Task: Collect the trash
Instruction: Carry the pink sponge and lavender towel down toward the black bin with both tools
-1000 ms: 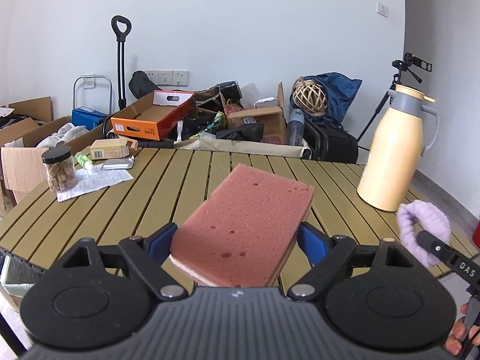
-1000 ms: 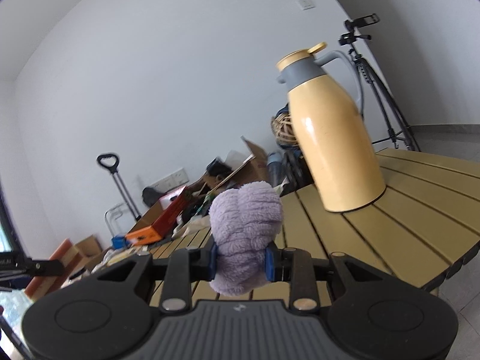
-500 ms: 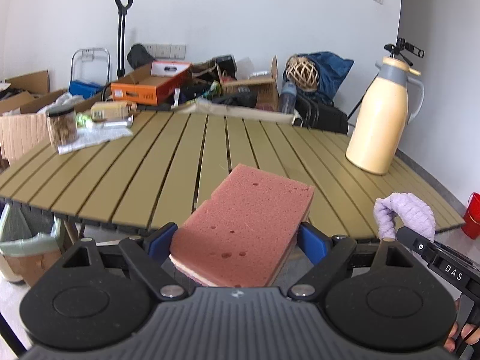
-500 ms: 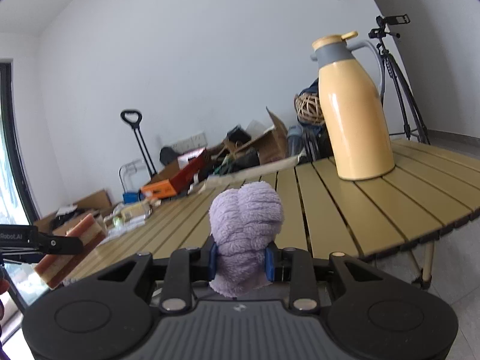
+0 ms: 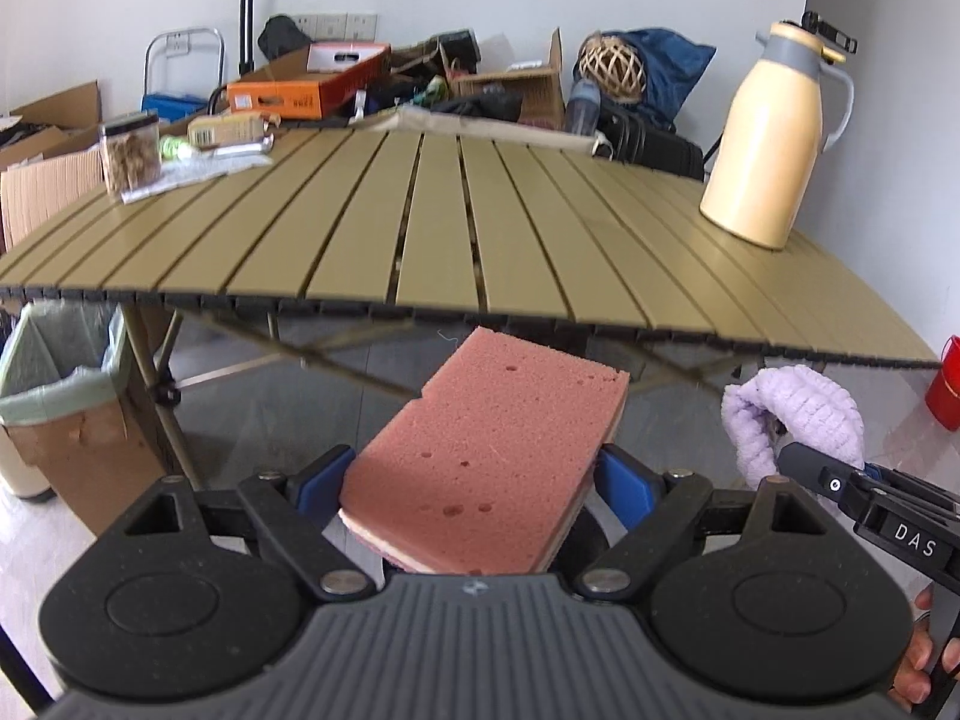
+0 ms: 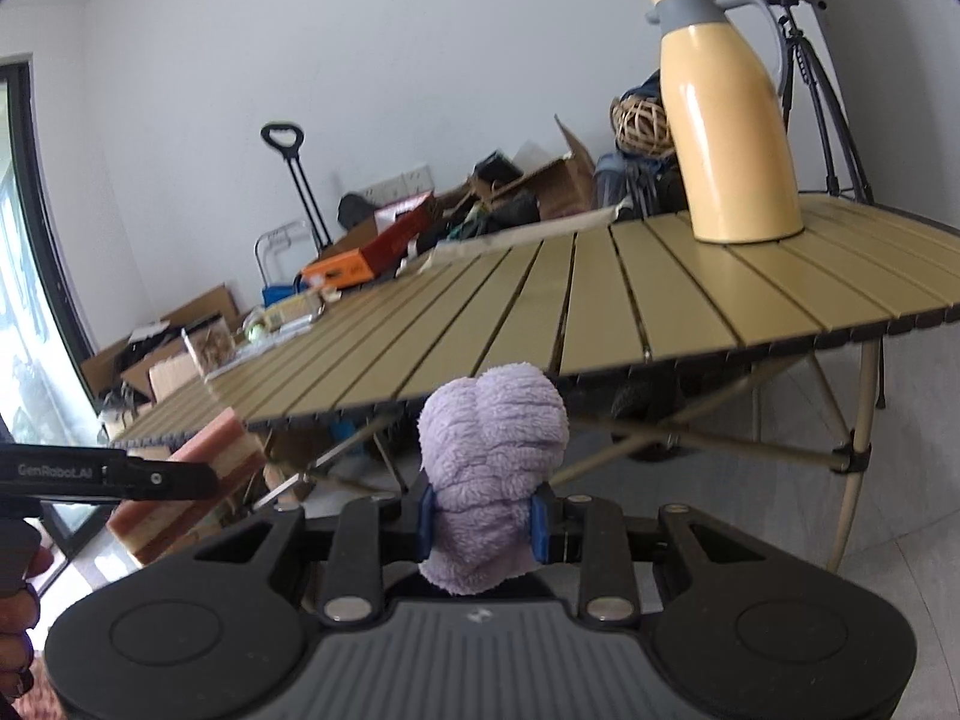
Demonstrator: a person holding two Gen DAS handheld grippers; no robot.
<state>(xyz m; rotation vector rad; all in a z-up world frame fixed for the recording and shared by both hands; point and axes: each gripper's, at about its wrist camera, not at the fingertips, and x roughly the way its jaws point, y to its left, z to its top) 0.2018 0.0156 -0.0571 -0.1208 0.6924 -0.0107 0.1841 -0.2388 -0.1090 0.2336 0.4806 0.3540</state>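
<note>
My left gripper [image 5: 474, 483] is shut on a pink sponge [image 5: 486, 456] with a pale underside, held flat in front of and below the table's near edge. My right gripper [image 6: 483, 519] is shut on a bunched lilac fluffy cloth [image 6: 492, 468]. In the left wrist view the lilac cloth [image 5: 792, 420] shows at the right, in the right gripper's black fingers. The right wrist view catches the sponge [image 6: 192, 480] at the left, behind the left gripper's finger. A trash bin [image 5: 60, 384] lined with a pale green bag stands on the floor at the left, under the table's corner.
The olive slatted folding table [image 5: 480, 228] carries a cream thermos jug [image 5: 774, 138] at the right and a jar [image 5: 129, 150], papers and small boxes at the far left. Cardboard boxes, bags and a hand trolley crowd the back wall. A red bucket [image 5: 945, 387] sits on the floor, right.
Both grippers have sunk and drawn back from over the tabletop to below and in front of its near edge, each keeping its load. The bin has come into view at the left.
</note>
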